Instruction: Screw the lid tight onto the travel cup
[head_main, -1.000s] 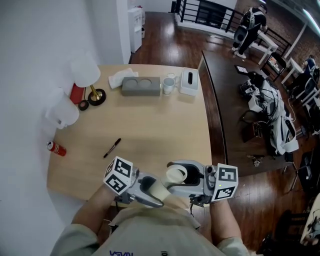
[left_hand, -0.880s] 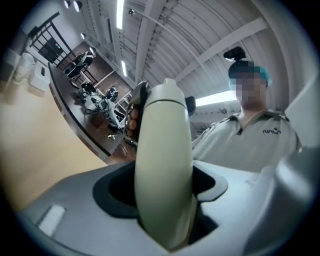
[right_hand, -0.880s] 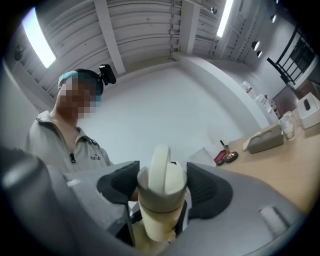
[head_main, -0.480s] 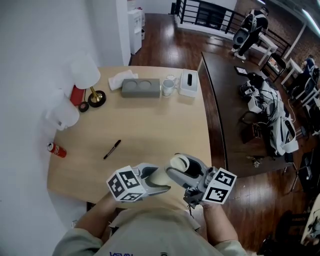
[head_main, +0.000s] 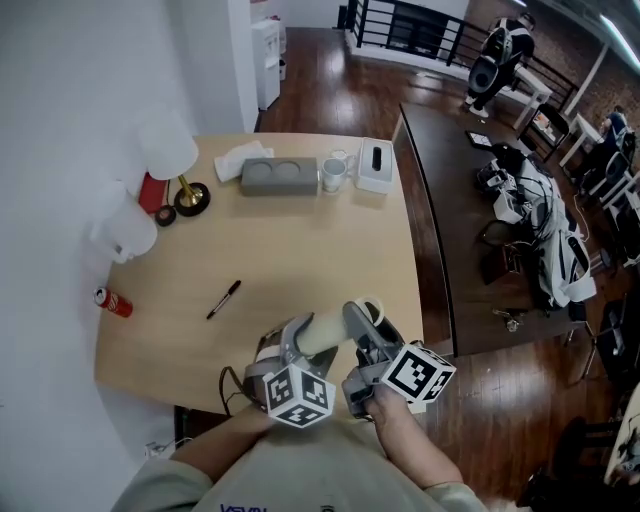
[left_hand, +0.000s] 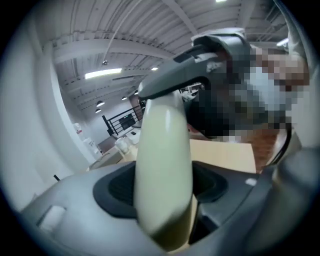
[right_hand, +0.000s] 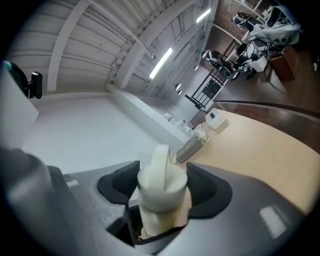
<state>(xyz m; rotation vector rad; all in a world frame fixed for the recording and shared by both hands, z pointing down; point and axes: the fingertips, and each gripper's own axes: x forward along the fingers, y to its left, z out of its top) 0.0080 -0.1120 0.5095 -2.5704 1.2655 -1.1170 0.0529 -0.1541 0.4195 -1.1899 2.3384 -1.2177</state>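
travel cup (head_main: 322, 335) is up off the table (head_main: 300, 230), held tilted over its near edge just in front of my body, with a gripper at each end. my left gripper (head_main: 288, 350) is clamped around the cream body: in the left gripper view the cup fills the gap between the pads and runs away toward the other gripper. i hold it there so the body cannot spin when the top is turned. my right gripper (head_main: 362, 322) sits over the lid (head_main: 370, 308), and its jaws have just been closing in. in the right gripper view the lid, its loop handle standing up, is between the dark pads, which appear to press on both sides of it. taking the two ends separately lets one hand twist against the other. i judge the lid is already seated on the cup's mouth, but i cannot see the seam well enough to say how far it is threaded.
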